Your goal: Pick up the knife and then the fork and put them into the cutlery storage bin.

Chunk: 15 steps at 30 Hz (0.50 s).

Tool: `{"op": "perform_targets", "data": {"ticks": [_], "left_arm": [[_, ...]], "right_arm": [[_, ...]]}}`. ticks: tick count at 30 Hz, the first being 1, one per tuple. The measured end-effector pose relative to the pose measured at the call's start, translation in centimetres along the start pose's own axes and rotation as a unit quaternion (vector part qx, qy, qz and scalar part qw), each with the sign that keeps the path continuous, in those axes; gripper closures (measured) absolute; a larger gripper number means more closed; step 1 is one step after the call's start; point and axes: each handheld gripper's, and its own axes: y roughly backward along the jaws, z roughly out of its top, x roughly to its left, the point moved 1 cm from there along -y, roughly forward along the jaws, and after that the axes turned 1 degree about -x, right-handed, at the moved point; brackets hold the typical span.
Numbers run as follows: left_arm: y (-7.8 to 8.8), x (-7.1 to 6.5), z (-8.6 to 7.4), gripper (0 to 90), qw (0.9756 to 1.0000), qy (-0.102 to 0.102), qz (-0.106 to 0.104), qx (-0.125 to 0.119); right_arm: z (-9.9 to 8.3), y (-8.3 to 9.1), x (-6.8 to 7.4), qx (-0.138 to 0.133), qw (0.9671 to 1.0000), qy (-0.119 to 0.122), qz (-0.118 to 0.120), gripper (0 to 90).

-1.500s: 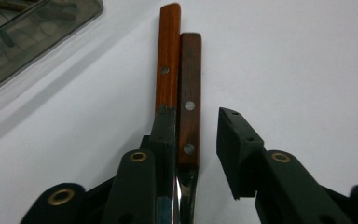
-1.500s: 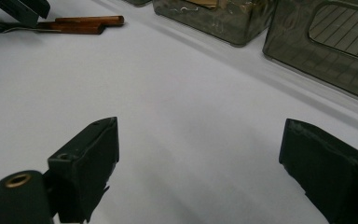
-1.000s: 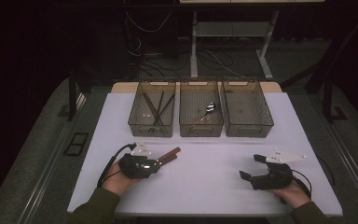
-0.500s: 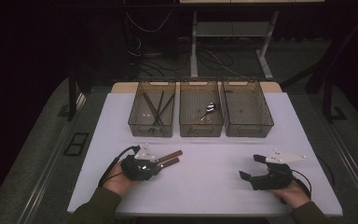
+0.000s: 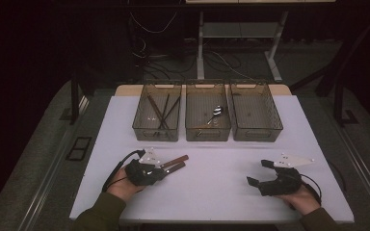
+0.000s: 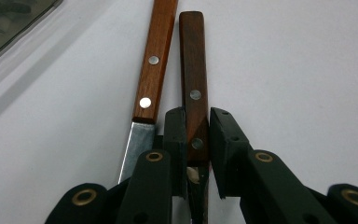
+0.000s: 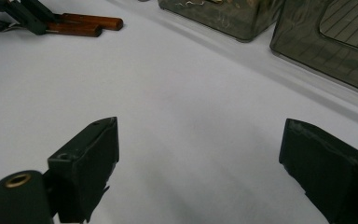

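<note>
As the left tongs (image 6: 197, 140) close: 2 wood-handled utensils (image 6: 195, 88) (no legible writing).

Two handles (image 6: 193, 88) look like smooth reddish wood with metal rivets; the blade (image 6: 137, 142) is dull metal, the table (image 6: 298, 70) matt white.
</note>
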Motion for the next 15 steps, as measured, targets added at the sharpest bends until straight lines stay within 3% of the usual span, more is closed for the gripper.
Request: {"op": "perform_targets", "data": {"ticks": [5, 15], "left_arm": [[0.0, 0.0, 0.3, 76.9, 0.9999, 0.005, -0.007, -0.005], [0.5, -0.8, 1.7, 76.9, 0.9991, -0.013, -0.04, -0.012]], "right_arm": [[0.1, -0.1, -0.1, 0.005, 0.9999, 0.004, 0.008, 12.1], [0.6, 0.0, -0.3, -0.001, 0.9995, 0.006, 0.03, 12.0]]}}
